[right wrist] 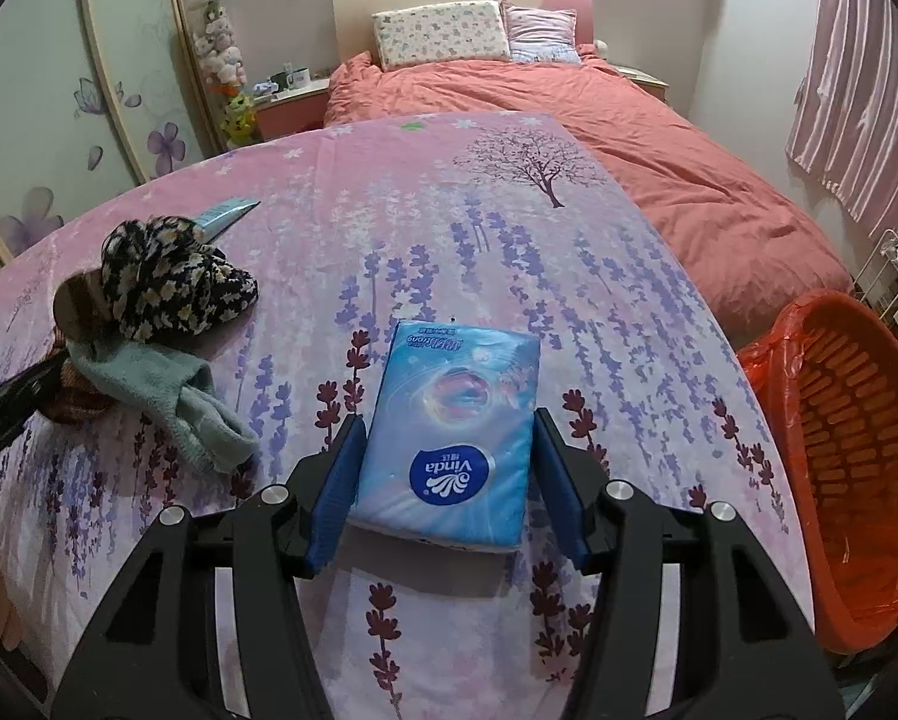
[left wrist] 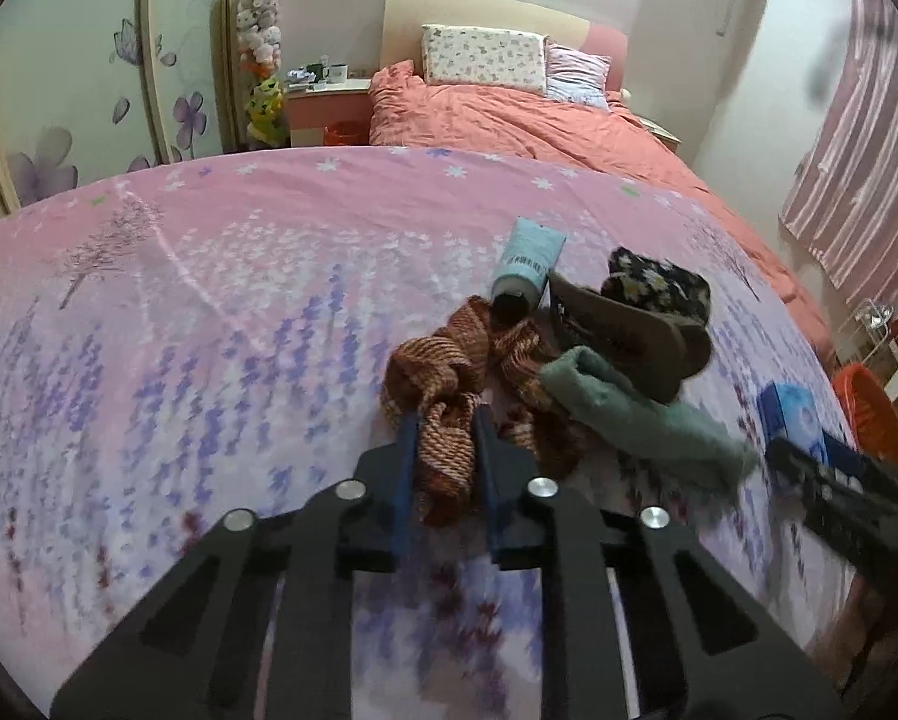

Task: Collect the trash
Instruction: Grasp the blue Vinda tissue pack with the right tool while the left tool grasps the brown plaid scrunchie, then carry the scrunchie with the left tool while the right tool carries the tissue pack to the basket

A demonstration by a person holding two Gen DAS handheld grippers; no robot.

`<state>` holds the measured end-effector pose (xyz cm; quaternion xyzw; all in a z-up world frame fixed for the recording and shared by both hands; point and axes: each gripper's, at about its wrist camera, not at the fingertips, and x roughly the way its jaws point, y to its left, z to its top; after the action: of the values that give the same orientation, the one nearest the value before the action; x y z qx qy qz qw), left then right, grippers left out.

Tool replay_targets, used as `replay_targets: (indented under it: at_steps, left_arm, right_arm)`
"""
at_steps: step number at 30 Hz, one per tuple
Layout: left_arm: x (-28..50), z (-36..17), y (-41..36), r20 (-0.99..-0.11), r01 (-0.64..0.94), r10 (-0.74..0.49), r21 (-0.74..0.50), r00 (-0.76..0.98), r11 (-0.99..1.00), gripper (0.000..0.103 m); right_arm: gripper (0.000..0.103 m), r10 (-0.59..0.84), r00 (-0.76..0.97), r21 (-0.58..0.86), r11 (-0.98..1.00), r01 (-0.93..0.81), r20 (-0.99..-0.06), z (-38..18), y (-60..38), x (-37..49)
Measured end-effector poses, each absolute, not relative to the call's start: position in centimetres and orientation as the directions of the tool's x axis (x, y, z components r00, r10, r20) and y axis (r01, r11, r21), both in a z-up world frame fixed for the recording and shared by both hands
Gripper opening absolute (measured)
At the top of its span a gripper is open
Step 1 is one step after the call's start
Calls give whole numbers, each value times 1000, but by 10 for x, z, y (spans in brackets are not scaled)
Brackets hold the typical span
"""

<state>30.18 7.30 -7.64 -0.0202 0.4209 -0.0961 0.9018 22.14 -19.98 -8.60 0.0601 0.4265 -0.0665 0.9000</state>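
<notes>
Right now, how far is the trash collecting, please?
Done: nothing shows inside the orange bin. In hand: the left gripper is shut on the striped scarf; the right gripper straddles the tissue pack, pads apparently not pressing. Left: the tube, green sock and floral cloth.

The left gripper (left wrist: 443,420) points steeply downward, its blue-padded fingers (left wrist: 406,450) drawn in close and pinching a fold of the orange knitted scarf (left wrist: 449,384). The right gripper (right wrist: 446,426) tilts down likewise, its fingers (right wrist: 341,468) set about halfway apart on either side of the tissue pack (right wrist: 455,420), pads right at its edges.
</notes>
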Motion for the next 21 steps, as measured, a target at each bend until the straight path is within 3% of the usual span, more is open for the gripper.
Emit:
replay_targets:
  at_steps: [7,9,14,21]
  left_arm:
    - [250,-74,105,-759,181,-194,-101,621,978,17]
    - [241,-74,112,-759,167,-184,-100,625,981,21]
    - [245,-71,114,-749,120,-177,-130,638,984,47]
    - [267,-84,105,-776,68,-116,-94,620,993,47]
  right_arm:
    - [55,-24,637,75,989,128,-770,-86,-202,205]
    - [55,-21,637,75,990,123,-770,-86,-202,203]
    - [56,-33,633,57,991,122,-774,-88,-200,202]
    - [57,-46,627,40,992,122,-778,-86,-198,206]
